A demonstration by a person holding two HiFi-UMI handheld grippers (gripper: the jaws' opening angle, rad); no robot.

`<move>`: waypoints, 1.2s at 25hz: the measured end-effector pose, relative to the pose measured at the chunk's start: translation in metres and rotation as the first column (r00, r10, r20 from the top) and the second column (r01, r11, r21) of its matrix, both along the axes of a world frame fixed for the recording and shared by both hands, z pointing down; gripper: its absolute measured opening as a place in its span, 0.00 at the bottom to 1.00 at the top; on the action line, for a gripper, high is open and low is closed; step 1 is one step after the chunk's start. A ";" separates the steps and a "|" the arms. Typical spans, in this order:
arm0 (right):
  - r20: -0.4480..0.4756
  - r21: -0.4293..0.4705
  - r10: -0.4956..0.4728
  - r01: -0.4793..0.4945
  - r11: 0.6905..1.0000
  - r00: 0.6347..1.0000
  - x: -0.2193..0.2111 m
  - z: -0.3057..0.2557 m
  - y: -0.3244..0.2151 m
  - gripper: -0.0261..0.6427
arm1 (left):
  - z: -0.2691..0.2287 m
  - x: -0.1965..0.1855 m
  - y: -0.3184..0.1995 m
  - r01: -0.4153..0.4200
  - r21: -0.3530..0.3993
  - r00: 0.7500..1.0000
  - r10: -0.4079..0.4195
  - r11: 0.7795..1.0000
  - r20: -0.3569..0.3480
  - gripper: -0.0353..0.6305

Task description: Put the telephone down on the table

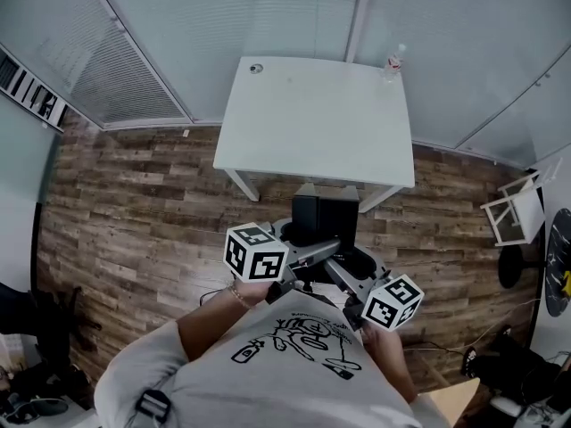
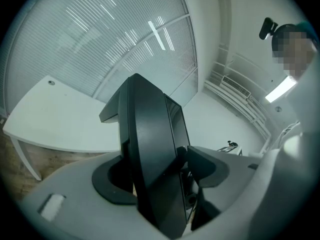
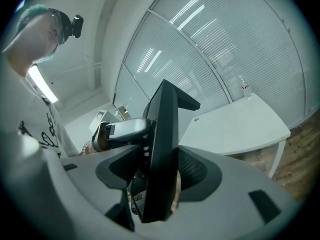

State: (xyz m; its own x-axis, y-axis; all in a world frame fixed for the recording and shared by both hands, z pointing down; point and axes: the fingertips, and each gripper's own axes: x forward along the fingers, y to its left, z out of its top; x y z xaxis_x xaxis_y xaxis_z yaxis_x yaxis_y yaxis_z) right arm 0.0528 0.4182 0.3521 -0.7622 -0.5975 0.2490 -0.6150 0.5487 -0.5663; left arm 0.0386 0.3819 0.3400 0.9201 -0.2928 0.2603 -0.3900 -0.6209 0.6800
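Wood-plank floor (image 1: 134,203). White surface (image 1: 317,141) ahead, against the window blinds. Black telephone (image 1: 323,219) is in the air over the floor, short of the surface's near edge. It stands on edge, gripped from both sides: left tool (image 2: 160,173) and right tool (image 3: 160,173) each press their pads on it. Clear bottle (image 1: 393,62) on the surface's far right corner; label too small to read.

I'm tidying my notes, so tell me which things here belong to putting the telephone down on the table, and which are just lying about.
For the job: telephone, gripped by the left tool and the right tool; white table.
Lying about: bottle and small round thing at the table's far corners; white chair off to the right.
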 end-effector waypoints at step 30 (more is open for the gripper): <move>-0.011 -0.019 -0.008 0.008 1.000 1.000 -0.091 0.001 -0.201 0.37 | 0.003 -0.092 -0.201 0.019 -0.009 1.000 -0.020 1.000 -0.017 0.53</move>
